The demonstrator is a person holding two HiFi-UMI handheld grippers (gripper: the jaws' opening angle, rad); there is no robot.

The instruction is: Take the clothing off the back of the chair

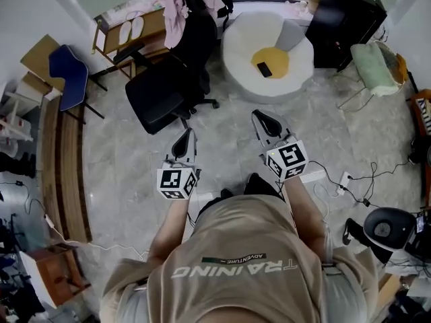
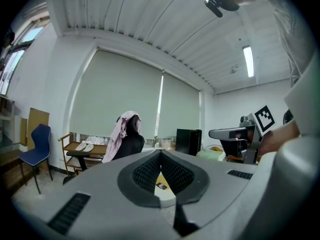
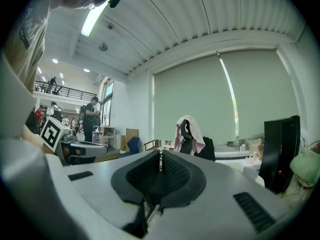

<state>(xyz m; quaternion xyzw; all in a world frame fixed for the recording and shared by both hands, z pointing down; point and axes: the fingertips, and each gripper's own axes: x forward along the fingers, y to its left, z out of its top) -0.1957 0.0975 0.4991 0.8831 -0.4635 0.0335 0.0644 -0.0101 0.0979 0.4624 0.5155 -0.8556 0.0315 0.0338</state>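
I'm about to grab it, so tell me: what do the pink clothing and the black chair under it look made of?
Pink clothing: soft, thin, matte fabric; it drapes over the backrest in loose folds. Black chair: matte dark upholstery, probably cloth or mesh; the weave is too small to tell.

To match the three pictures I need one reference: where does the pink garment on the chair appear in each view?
Head view: pink garment at the top, left of centre.
Left gripper view: pink garment left of centre, mid-height.
Right gripper view: pink garment right of centre, mid-height.
Shared landmark: the black office chair carrying it.
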